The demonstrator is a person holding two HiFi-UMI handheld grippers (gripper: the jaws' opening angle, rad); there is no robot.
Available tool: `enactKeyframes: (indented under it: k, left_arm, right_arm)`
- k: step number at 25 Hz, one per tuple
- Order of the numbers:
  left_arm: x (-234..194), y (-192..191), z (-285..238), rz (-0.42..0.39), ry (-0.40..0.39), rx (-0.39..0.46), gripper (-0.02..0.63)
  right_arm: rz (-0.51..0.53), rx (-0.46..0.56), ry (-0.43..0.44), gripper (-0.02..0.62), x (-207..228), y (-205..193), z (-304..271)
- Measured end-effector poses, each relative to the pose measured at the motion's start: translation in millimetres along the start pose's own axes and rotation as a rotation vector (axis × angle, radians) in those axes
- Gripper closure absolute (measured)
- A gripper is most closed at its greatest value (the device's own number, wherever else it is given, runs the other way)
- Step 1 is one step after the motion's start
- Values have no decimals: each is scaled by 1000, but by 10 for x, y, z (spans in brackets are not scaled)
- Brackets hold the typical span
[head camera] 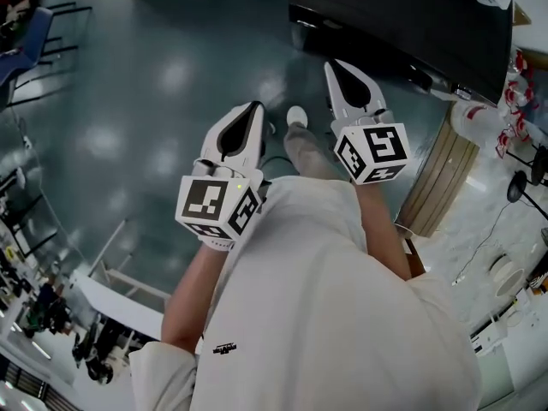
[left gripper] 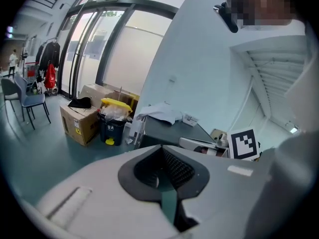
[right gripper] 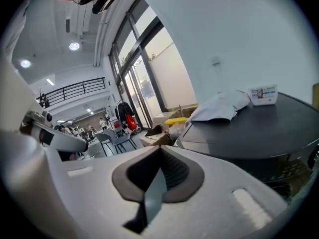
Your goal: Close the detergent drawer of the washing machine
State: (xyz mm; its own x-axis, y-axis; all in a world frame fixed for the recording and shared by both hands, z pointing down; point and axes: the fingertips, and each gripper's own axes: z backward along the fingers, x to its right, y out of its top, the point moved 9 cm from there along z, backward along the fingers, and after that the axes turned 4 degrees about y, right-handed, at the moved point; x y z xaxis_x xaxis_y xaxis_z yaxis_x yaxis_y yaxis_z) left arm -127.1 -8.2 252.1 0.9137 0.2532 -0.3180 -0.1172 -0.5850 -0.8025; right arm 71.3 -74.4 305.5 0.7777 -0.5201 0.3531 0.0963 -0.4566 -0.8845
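Over the grey floor (head camera: pixel 128 101), left gripper (head camera: pixel 251 112) and right gripper (head camera: pixel 336 69) show jaws clenched empty; washing machine (head camera: pixel 402 24) cropped.

In your left gripper view, a cardboard box (left gripper: pixel 79 123) stands on the shiny grey-green floor (left gripper: pixel 30 143). Just beside it is a black bin (left gripper: pixel 112 128) with a yellow lid (left gripper: pixel 115 103). A grey chair (left gripper: pixel 27 101) stands well apart at the left, near a red garment (left gripper: pixel 51 76) that hangs on a rack. In your right gripper view, a white cloth (right gripper: pixel 222 106) lies near a small white box (right gripper: pixel 262 95).
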Motion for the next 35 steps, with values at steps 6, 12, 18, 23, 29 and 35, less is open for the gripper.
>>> enactKeyframes:
  k: [6, 12, 18, 23, 29, 35]
  left_arm:
    - [72, 111, 195, 18, 20, 62, 590]
    - [154, 170, 306, 7, 9, 102, 590]
    - [181, 227, 410, 11, 11, 164, 590]
    - [212, 277, 445, -2, 12, 201, 590]
    - [173, 325, 580, 7, 18, 238, 591]
    - [213, 336, 617, 13, 5, 256, 591]
  right_arm:
    - [52, 12, 45, 602, -211, 166, 154]
    - [90, 57, 94, 603, -459, 396, 307]
    - [114, 84, 120, 602, -601, 499, 409]
    - [130, 96, 114, 601, -623, 529, 501]
    - [156, 111, 115, 603, -707, 612, 579]
    - [183, 116, 105, 601, -707, 675, 693]
